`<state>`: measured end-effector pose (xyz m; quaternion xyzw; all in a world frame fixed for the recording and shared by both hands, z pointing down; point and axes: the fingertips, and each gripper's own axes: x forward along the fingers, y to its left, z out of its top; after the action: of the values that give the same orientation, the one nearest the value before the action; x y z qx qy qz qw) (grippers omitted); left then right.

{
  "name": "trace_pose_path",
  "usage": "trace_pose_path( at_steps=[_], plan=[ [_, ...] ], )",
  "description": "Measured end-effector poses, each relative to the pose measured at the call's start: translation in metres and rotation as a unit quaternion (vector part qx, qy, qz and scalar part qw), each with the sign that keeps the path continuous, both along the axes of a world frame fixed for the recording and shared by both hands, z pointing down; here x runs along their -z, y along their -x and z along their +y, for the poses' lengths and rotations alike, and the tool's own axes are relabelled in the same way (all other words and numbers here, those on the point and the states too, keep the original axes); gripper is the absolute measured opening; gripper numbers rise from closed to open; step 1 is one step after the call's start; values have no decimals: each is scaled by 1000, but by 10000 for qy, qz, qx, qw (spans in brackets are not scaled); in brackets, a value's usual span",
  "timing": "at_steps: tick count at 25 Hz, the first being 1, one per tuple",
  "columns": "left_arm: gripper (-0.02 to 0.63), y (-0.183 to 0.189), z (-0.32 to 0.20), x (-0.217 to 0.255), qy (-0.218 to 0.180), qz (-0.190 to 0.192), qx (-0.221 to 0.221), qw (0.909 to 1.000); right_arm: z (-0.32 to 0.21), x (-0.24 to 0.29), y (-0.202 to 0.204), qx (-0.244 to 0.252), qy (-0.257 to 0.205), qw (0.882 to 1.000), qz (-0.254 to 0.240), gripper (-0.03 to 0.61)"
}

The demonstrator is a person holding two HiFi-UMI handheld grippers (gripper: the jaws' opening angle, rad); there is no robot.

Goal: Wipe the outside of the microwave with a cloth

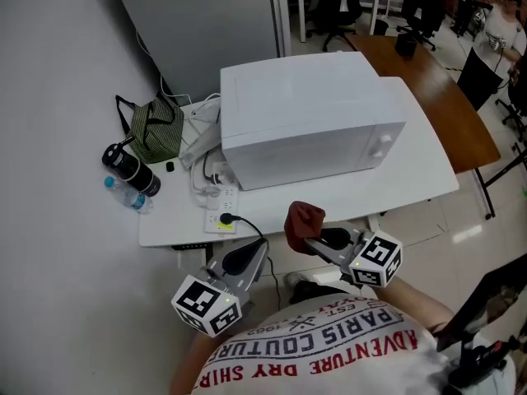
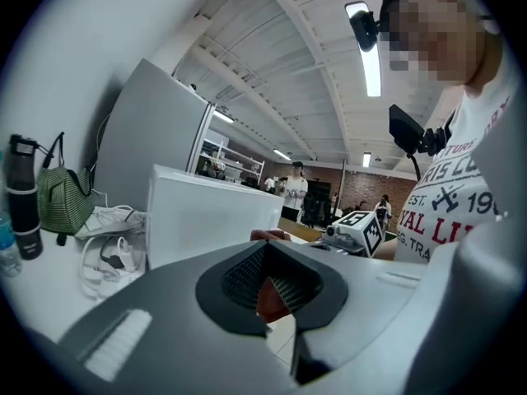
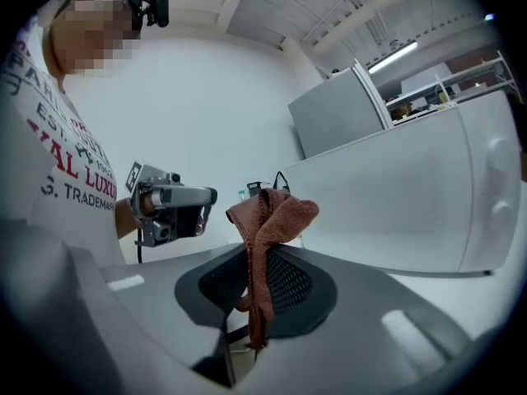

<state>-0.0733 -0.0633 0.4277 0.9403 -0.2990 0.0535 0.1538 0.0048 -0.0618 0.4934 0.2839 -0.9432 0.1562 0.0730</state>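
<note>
The white microwave (image 1: 305,122) stands on a white table (image 1: 412,183), its door side toward me. My right gripper (image 1: 311,239) hovers just off the table's front edge, shut on a reddish-brown cloth (image 1: 305,217) that sticks up in a bunch above the jaws. In the right gripper view the cloth (image 3: 268,220) hangs pinched between the jaws of the right gripper (image 3: 255,286), with the microwave (image 3: 395,196) close on the right. My left gripper (image 1: 247,253) is lower left of it, jaws together and empty. In its own view the left gripper (image 2: 276,282) faces the microwave (image 2: 210,220).
On the table's left stand a power strip (image 1: 221,212) with a black plug, loose white cables (image 1: 206,138), a green striped bag (image 1: 156,130), a black flask (image 1: 132,169) and a small water bottle (image 1: 128,194). A wooden table (image 1: 445,97) adjoins at the right, a grey cabinet (image 1: 206,23) behind.
</note>
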Motion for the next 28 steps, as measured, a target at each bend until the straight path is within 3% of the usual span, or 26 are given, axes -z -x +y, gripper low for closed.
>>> trace_pose_path(
  at_steps=[10, 16, 28],
  plan=[
    [6, 67, -39, -9, 381, -202, 969, 9944, -87, -47, 78, 536, -256, 9960, 669, 43],
    [6, 102, -49, -17, 564, -204, 1423, 9880, -133, -78, 117, 623, -871, 9842, 1412, 43],
    [6, 96, -55, -32, 794, -162, 1373, 9872, -170, -94, 98, -3, -742, 9842, 1609, 43]
  ],
)
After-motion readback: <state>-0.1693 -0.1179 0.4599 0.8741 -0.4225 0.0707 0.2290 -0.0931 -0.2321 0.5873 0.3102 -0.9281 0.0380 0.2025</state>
